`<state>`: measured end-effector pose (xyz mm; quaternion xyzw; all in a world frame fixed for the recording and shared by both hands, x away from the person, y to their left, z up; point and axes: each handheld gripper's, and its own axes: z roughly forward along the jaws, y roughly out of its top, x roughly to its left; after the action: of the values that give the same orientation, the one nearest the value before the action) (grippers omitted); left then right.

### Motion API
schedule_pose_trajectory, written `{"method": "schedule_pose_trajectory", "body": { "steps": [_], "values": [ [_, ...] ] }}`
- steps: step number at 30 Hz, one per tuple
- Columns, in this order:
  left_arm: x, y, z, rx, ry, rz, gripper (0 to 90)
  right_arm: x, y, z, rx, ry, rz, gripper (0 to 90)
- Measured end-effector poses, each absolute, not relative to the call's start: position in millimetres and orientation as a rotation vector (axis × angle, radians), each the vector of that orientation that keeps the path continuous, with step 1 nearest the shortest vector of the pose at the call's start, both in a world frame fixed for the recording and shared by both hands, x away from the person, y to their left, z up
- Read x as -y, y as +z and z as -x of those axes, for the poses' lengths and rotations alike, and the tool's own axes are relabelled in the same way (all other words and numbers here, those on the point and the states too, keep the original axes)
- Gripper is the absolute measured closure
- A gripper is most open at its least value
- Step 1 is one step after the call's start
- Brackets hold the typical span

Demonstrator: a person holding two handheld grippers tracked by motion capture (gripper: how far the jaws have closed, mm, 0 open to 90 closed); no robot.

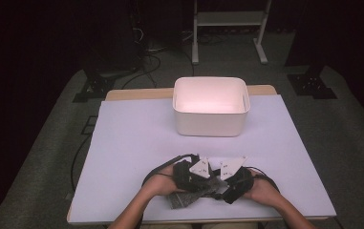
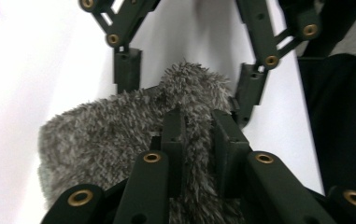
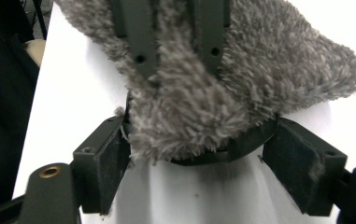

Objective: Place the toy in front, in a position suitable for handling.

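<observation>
On the near side of the white bin [image 1: 211,106], close to the counter's [image 1: 132,143] front edge, a grey fuzzy cloth [image 1: 185,198] is worked by both hands. The left gripper [image 2: 199,135] is seen with its jaws pinched shut on a fold of the cloth; pile bulges up between and around the two black jaws in the left gripper view. The right gripper [image 3: 203,154] is seen with jaws spread wide, the cloth's [image 3: 222,84] bunched end lying between them, and no pad is seen pressing on it. A dark band [image 3: 227,151] runs under that end, across the gap.

From the high view both grippers sit side by side in front of the bin, left gripper [image 1: 189,174] and right gripper [image 1: 234,179] almost touching, cloth beneath and between them. The cloth's long axis is judged to run roughly across the counter, parallel to the bin's near wall, from the left jaws toward the right. The free end is nearest the right gripper, so a closing there is likely what the next move depends on.
</observation>
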<state>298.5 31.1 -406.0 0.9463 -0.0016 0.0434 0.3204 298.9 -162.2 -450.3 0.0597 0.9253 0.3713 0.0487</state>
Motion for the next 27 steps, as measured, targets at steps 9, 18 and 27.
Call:
{"method": "schedule_pose_trajectory", "body": {
  "steps": [9, 18, 27],
  "values": [
    [-17.0, -408.2, -302.8, 0.017, 0.094, -2.472, 77.5, 161.0, -452.0, -299.4, -2.816, 1.157, -0.192, 22.4],
    [-14.2, -408.9, -306.4, -0.007, 0.103, -2.491, 77.1, 161.1, -452.6, -300.3, -2.825, 1.170, -0.215, 22.6],
    [-37.4, -405.8, -310.1, -0.060, 0.093, -2.485, 77.5, 160.7, -452.9, -299.8, -2.819, 1.168, -0.210, 22.7]
  ]
}}
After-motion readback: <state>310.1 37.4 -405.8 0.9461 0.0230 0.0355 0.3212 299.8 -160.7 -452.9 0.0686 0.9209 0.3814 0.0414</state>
